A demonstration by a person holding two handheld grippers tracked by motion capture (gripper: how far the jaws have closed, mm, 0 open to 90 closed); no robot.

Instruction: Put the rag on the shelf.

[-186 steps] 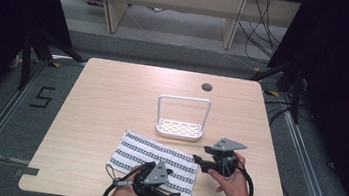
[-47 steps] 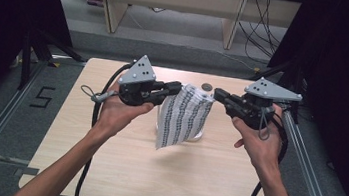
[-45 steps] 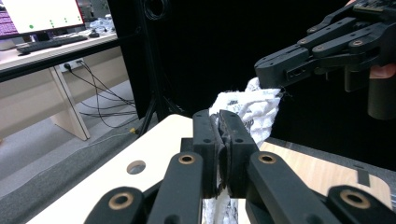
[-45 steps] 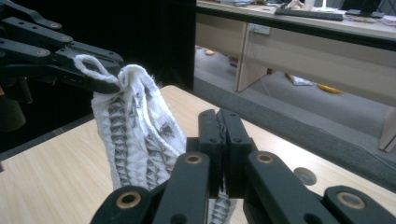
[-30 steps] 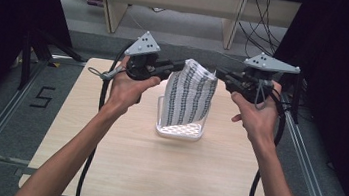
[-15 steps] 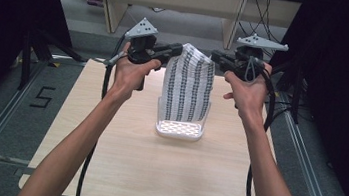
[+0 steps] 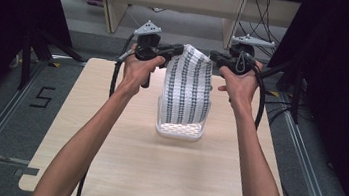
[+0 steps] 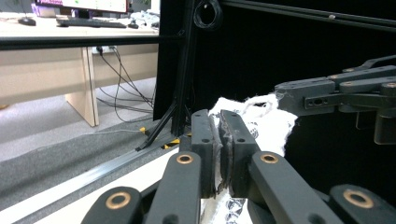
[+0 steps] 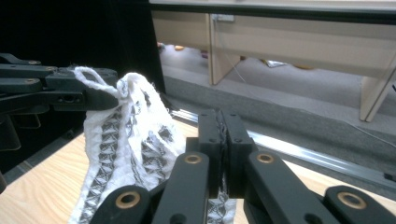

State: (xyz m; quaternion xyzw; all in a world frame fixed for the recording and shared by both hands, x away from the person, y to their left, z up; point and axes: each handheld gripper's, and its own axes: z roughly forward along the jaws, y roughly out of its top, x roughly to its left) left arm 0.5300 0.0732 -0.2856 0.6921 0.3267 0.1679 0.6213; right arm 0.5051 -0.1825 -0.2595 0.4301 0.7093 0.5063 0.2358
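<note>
We hold a patterned cloth [image 7: 187,92] up by its top corners, left gripper [image 7: 174,51] and right gripper [image 7: 216,58] each pinching it, above a white rack [image 7: 179,131].

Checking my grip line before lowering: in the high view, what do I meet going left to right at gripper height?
left gripper → patterned cloth, pinched at both top corners → right gripper.

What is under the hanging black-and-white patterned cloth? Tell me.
Under the black-and-white patterned cloth, held up by the left gripper and right gripper, stands the white perforated plastic rack on the light wooden table. The cloth covers the rack's upright frame.
</note>
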